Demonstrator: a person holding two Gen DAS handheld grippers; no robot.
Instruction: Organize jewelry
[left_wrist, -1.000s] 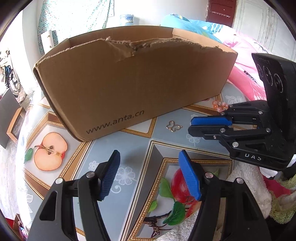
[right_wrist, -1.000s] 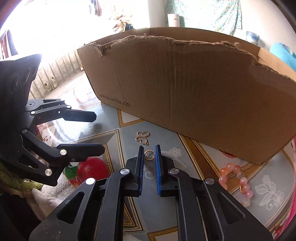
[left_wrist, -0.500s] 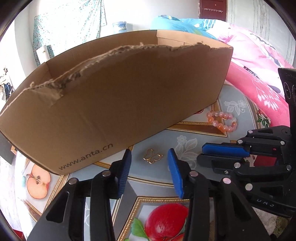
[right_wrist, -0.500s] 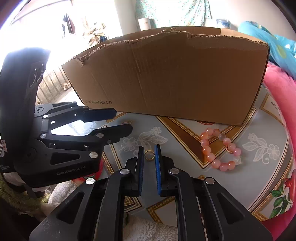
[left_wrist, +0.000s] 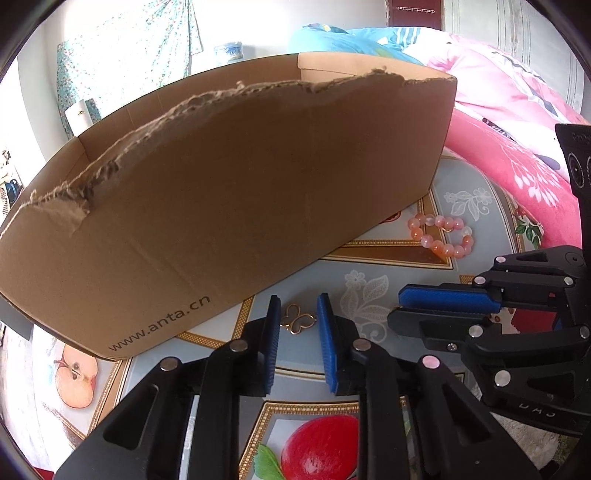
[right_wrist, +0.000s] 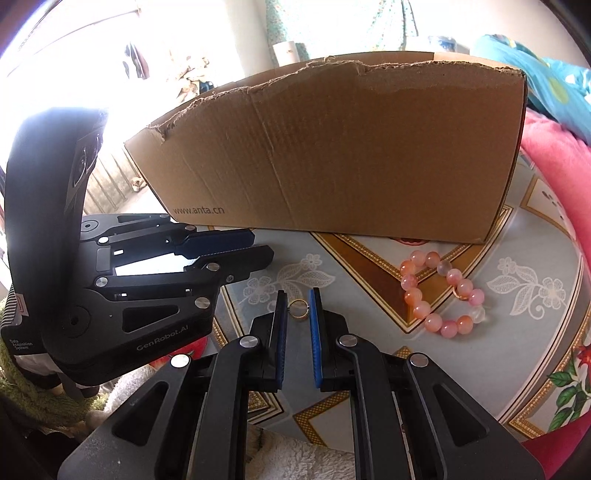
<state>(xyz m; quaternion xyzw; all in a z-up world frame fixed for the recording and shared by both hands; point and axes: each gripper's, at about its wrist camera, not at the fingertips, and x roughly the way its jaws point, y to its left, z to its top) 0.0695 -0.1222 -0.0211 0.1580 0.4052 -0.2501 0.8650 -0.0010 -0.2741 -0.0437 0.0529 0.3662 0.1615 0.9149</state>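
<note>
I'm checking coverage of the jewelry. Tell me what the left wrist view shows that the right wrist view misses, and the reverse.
Only the left wrist view shows the gold butterfly-shaped pendant, lying between the closing blue pads of the left gripper.

Only the right wrist view shows the small gold ring, gripped by the right gripper.

Both show the torn brown cardboard box printed www.anta.cn, the pink beaded bracelet on the patterned fruit-print tablecloth, and the other gripper alongside.
</note>
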